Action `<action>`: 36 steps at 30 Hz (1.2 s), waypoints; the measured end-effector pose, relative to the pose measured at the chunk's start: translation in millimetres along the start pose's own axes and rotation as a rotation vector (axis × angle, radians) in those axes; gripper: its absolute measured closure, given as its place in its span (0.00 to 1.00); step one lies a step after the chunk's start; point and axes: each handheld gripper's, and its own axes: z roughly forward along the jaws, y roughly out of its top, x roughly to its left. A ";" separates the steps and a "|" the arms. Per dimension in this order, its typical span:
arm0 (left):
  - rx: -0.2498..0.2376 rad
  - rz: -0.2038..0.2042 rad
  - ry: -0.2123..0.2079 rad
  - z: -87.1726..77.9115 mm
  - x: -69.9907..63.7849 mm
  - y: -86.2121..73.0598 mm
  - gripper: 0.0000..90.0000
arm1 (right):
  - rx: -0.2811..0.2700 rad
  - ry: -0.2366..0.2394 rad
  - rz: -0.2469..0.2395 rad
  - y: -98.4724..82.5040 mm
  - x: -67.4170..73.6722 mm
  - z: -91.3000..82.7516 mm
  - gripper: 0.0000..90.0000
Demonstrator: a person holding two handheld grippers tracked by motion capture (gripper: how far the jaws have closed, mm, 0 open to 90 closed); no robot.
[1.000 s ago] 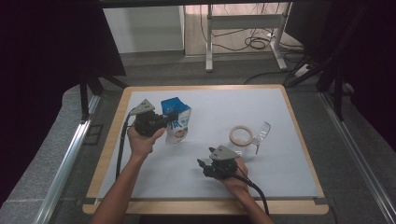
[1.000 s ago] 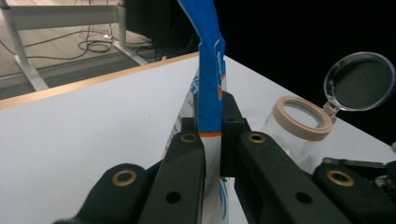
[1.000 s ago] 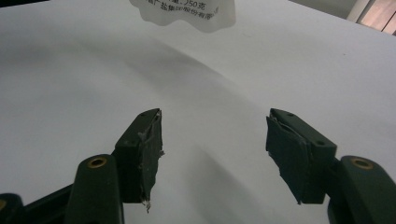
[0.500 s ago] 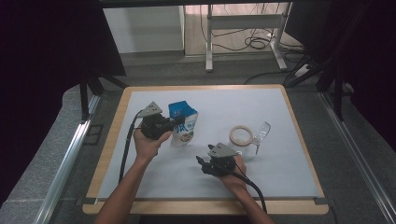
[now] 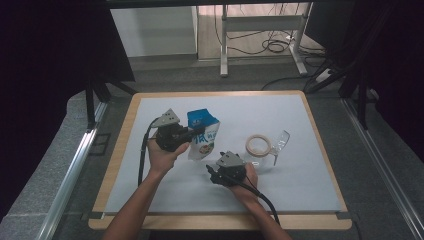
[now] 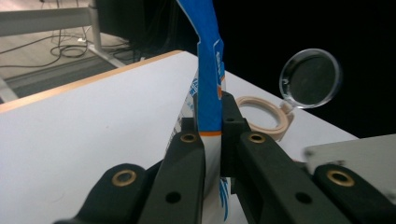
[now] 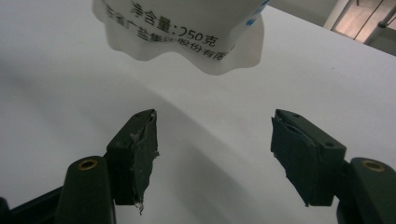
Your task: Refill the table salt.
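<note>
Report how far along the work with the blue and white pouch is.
Done: the left gripper is shut on the pouch and holds it up. In hand: the right gripper, jaws just opening and bare, points at its bottom edge. Left: taking hold there; the tape ring and clear cup lie untouched.

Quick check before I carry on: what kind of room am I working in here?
Probably a lab or recording setup rather than a home. A white wood-edged table stands between dark curtains; loose cables lie on the floor by a metal stand, and aluminium rails flank the table.
</note>
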 end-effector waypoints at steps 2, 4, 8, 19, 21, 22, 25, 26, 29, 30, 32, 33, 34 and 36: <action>0.000 0.003 -0.014 1.3 -4.6 1.7 1.00 | 0.001 -0.020 0.004 1.0 -0.5 3.3 0.36; 0.003 0.005 -0.022 3.0 -8.1 2.5 1.00 | 0.000 -0.045 0.010 3.0 -0.8 6.1 0.35; 0.014 0.008 -0.038 9.4 -12.9 2.5 1.00 | -0.015 -0.071 0.011 6.2 -2.5 9.8 0.35; 0.025 -0.017 -0.068 23.1 -14.4 3.5 1.00 | -0.069 -0.026 -0.017 4.9 -7.7 6.1 0.54; 0.022 -0.020 -0.072 24.1 -14.2 4.8 1.00 | -0.079 -0.017 -0.013 3.8 -8.8 4.1 0.56; 0.022 -0.022 -0.073 24.7 -14.2 5.4 1.00 | -0.083 -0.006 -0.013 3.5 -9.6 3.4 0.56; 0.028 -0.021 -0.081 27.4 -14.2 6.5 1.00 | -0.086 0.019 -0.003 2.5 -10.8 1.5 0.57; 0.030 -0.022 -0.083 28.5 -14.3 6.6 1.00 | -0.087 0.029 0.000 2.0 -10.8 0.9 0.57; 0.039 -0.025 -0.093 32.3 -14.7 7.2 1.00 | -0.080 0.051 0.017 -0.1 -11.1 -2.2 0.57; 0.041 -0.027 -0.097 33.7 -15.1 7.3 1.00 | -0.078 0.063 0.025 -0.8 -10.4 -3.8 0.57; 0.044 -0.030 -0.107 36.9 -15.6 7.7 1.00 | -0.078 0.070 0.027 -1.2 -9.2 -6.3 0.57; 0.046 -0.031 -0.108 38.0 -16.0 8.0 1.00 | -0.077 0.074 0.027 -1.5 -8.2 -8.1 0.57; 0.049 -0.032 -0.114 39.3 -16.4 8.5 1.00 | -0.076 0.077 0.025 -1.6 -7.9 -9.2 0.57; 0.053 -0.031 -0.124 42.6 -17.6 9.6 1.00 | -0.075 0.082 0.028 -2.3 -7.2 -12.6 0.57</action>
